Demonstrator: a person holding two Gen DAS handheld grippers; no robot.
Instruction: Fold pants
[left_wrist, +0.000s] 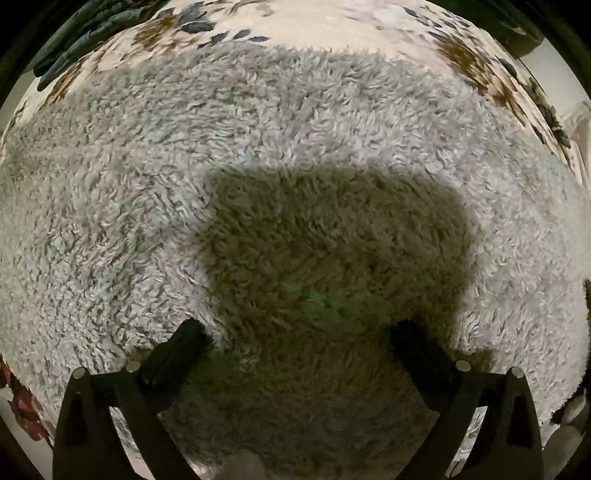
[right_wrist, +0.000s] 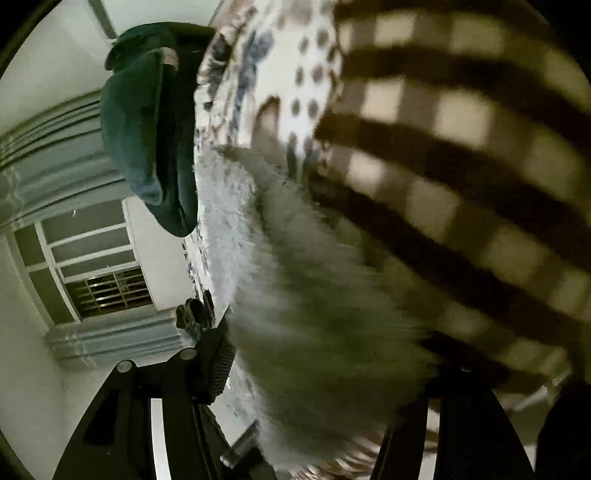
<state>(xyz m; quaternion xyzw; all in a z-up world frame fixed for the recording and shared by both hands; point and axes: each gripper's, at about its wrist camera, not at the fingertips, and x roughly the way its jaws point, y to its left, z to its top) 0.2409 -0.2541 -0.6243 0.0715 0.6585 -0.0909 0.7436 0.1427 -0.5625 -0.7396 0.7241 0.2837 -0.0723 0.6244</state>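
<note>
The pants (left_wrist: 258, 155) are grey and fluffy and lie spread over a floral bedsheet (left_wrist: 332, 22), filling most of the left wrist view. My left gripper (left_wrist: 299, 339) is open, its two black fingers pressed down into the fleece with fabric between them. In the right wrist view the image is tilted and blurred; the fluffy pants (right_wrist: 314, 314) bulge between the fingers of my right gripper (right_wrist: 321, 369). Its left finger (right_wrist: 218, 365) shows, the right one is mostly hidden behind fabric.
A checkered brown and cream cloth (right_wrist: 461, 166) lies close beside the pants. A dark green garment (right_wrist: 147, 129) lies at the bed's far edge, also seen in the left wrist view (left_wrist: 85, 40). A window (right_wrist: 99, 273) and curtains (right_wrist: 55, 155) stand beyond the bed.
</note>
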